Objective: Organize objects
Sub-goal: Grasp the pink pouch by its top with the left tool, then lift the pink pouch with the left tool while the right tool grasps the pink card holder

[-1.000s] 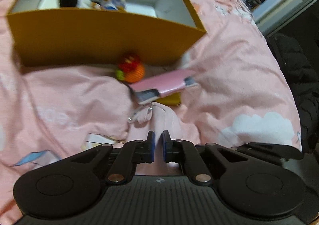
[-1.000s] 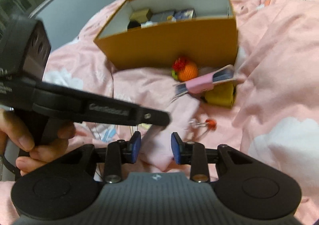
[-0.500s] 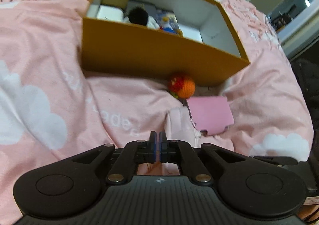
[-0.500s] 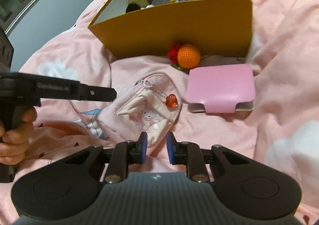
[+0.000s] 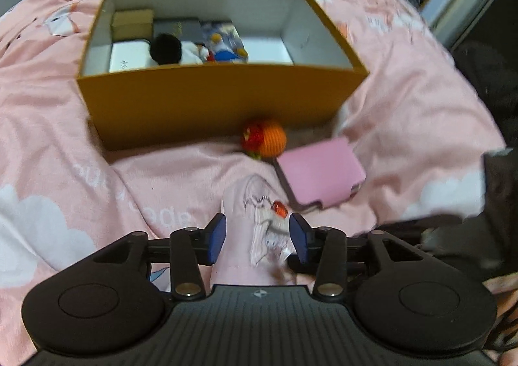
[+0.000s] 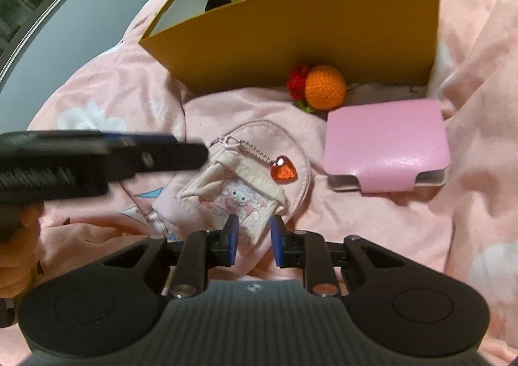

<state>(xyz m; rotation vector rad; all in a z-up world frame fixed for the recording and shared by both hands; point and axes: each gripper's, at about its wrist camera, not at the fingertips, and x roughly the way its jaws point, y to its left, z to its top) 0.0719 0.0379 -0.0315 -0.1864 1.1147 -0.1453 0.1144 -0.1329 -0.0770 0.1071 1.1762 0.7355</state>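
Box partly filled. Still out on the bed: pouch, ball at its 1 o'clock, wallet at 3. Left gripper opening, straddling pouch; right gripper opening slightly, pouch corner between, grip unclear.

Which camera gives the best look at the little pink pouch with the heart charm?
The right wrist view: the pouch lies almost whole, with its chain, heart charm and cartoon print sharp. The left wrist view shows the pouch blurred and foreshortened, between the opening jaws of the left gripper.
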